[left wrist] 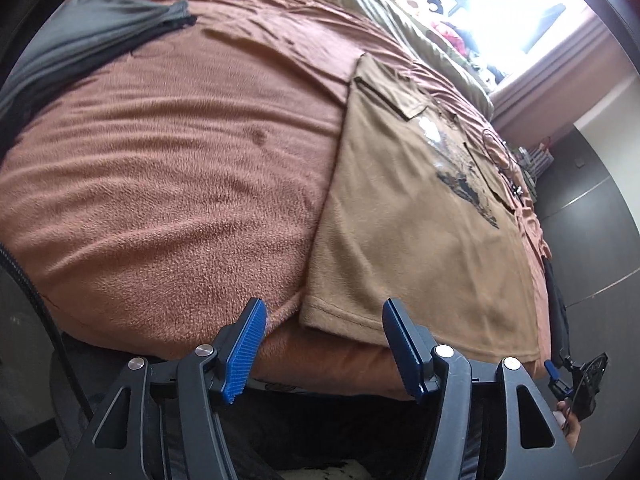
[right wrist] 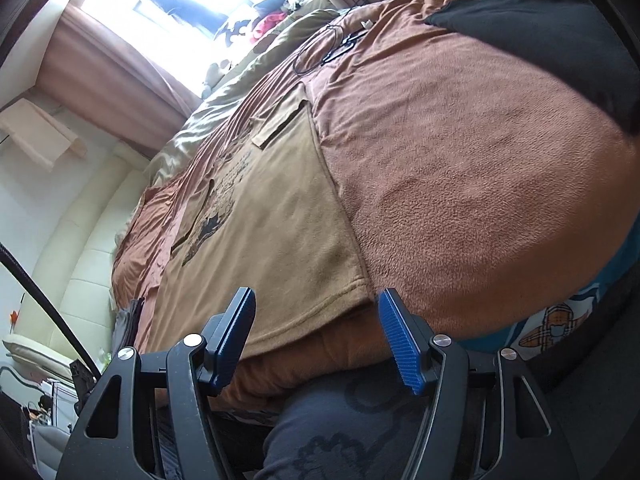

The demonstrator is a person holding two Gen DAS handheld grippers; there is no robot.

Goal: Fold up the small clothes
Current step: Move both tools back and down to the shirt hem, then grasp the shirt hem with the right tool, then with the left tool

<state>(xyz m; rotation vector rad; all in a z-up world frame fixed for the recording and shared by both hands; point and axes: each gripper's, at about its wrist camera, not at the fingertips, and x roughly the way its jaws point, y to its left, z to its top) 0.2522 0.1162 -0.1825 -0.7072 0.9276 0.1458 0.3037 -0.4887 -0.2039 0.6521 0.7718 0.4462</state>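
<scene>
T-shirt (left wrist: 420, 216), tan with a dark print, spread flat on the rust-brown blanket (left wrist: 180, 184) of the bed, hem lying along the near edge, sleeves already turned in toward the middle. Left tongs (left wrist: 324, 344) standing fairly wide, nothing between the blue pads, poised just short of the left hem corner. Right tongs (right wrist: 316, 340) equally wide and empty, framing the right hem corner, which sits close to the right-hand pad. Pads not yet pressing on cloth in either view.

Step in hand, judged from this: taking both hem corners to carry the bottom up toward the collar.

To do it well:
- Slide one pad under the hem and one over, catching only the shirt, not the fleece beneath.
- Bite just inside each corner, deep enough to catch every layer where the sides are folded in.
- Close both together and lift evenly, keeping the hem taut and level between them.
- Carry straight up the length, laying hem on shoulders without dragging the lower half askew.

Risk: blanket pinched along with the shirt, since both are soft and close in colour.
</scene>
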